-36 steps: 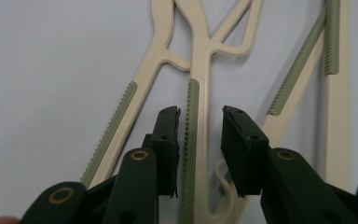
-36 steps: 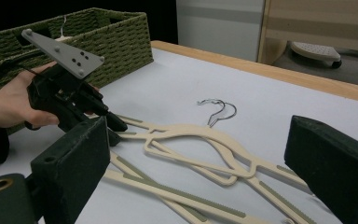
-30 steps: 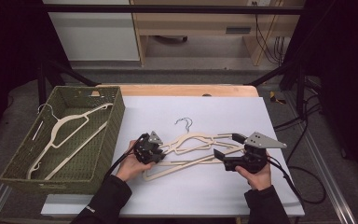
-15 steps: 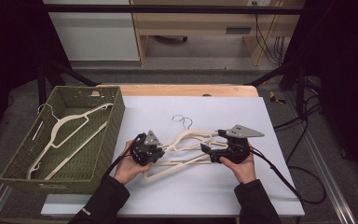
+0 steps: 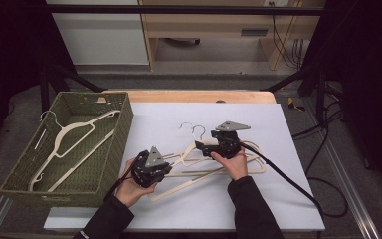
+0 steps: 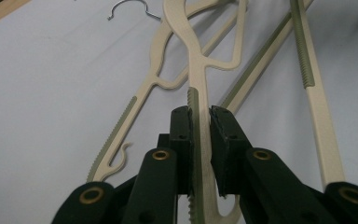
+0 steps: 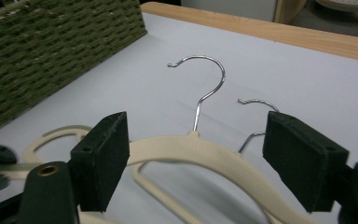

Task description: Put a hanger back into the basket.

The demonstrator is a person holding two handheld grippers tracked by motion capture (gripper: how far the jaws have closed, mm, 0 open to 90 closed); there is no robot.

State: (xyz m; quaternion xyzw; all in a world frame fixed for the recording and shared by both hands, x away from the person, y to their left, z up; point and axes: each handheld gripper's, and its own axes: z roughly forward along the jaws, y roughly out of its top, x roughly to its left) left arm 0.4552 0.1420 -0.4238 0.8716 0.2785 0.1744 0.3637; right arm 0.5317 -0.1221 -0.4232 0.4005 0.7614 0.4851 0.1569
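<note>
1. I am holding my left gripper (image 5: 165, 168) low near the front edge of the tabletop (image 5: 169, 119), just right of the basket, with its jaws pointing toward the right edge.
2. In the left gripper view (image 6: 200, 135) its jaws are pinching the arm of the upper cream hanger (image 6: 196, 60), pads pressing on both sides of the arm by the green ribbed grip strip.
3. I am holding my right gripper (image 5: 204, 148) over the middle of the tabletop, with its jaws pointing toward the left edge.
4. In the right gripper view (image 7: 196, 144) its jaws have just been closing; they are standing spread either side of the upper cream hanger (image 7: 186, 147) at its neck, and the pads are not pressing on it.
5. The upper cream hanger (image 5: 189, 149) is stretching between my two grippers, its steel hook (image 7: 205, 81) pointing toward the far edge.
6. A second cream hanger (image 5: 251, 164) is lying flat under it on the tabletop, with its hook (image 7: 256, 116) just beside the first hook.
7. A green woven basket (image 5: 117, 144) is sitting at the left edge of the tabletop, and it is holding two more cream hangers (image 5: 74, 132).
8. Cables from both grippers are trailing off toward the front edge.
</note>
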